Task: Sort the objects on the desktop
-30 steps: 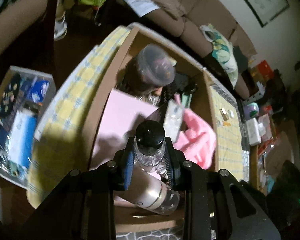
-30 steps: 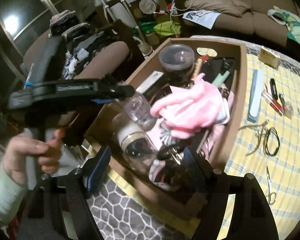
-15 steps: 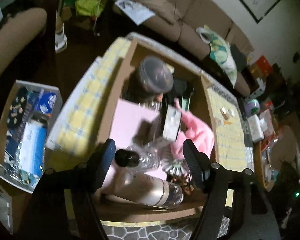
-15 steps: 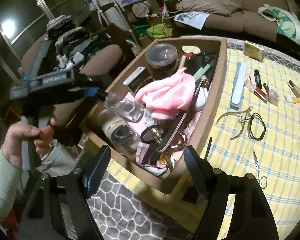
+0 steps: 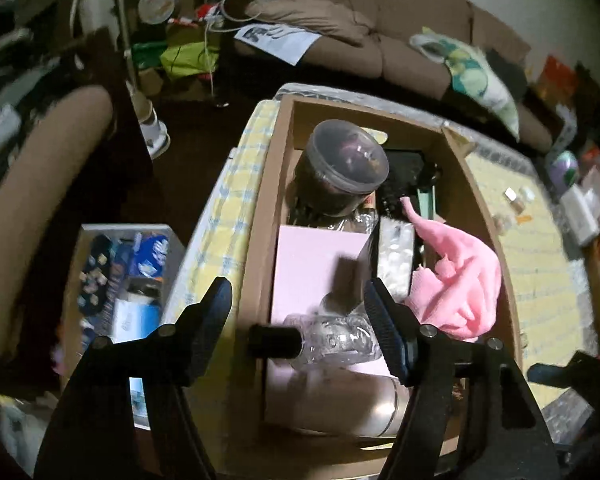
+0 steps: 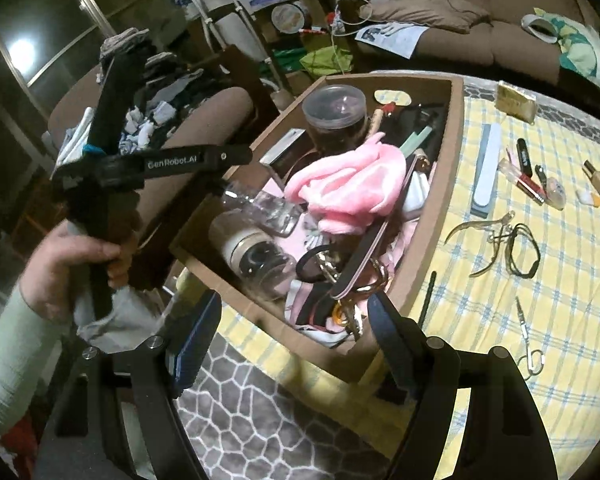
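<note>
A small clear bottle with a black cap (image 5: 332, 340) lies on its side in the cardboard box (image 5: 266, 216), on top of a bigger beige bottle (image 5: 340, 400). My left gripper (image 5: 298, 296) hovers just above it, open, pads clear of the bottle. The box also holds a pink cloth (image 5: 456, 280), a pink carton (image 5: 312, 264) and a dark jar with a clear lid (image 5: 344, 164). My right gripper (image 6: 296, 312) stands open and empty over the box's near corner (image 6: 340, 364). A hand (image 6: 80, 256) holds the left tool beside the box.
On the yellow checked cloth right of the box lie a long nail block (image 6: 486, 168), small scissors (image 6: 528, 344), black hair ties (image 6: 522, 248), clippers and nail polish (image 6: 596, 176). A floor bin of packets (image 5: 128, 280) stands left of the table. A sofa runs behind.
My left gripper opened and let go of the small clear bottle, which tipped from upright onto its side in the box. The left gripper then rose and rolled. The right view shifted slightly.
</note>
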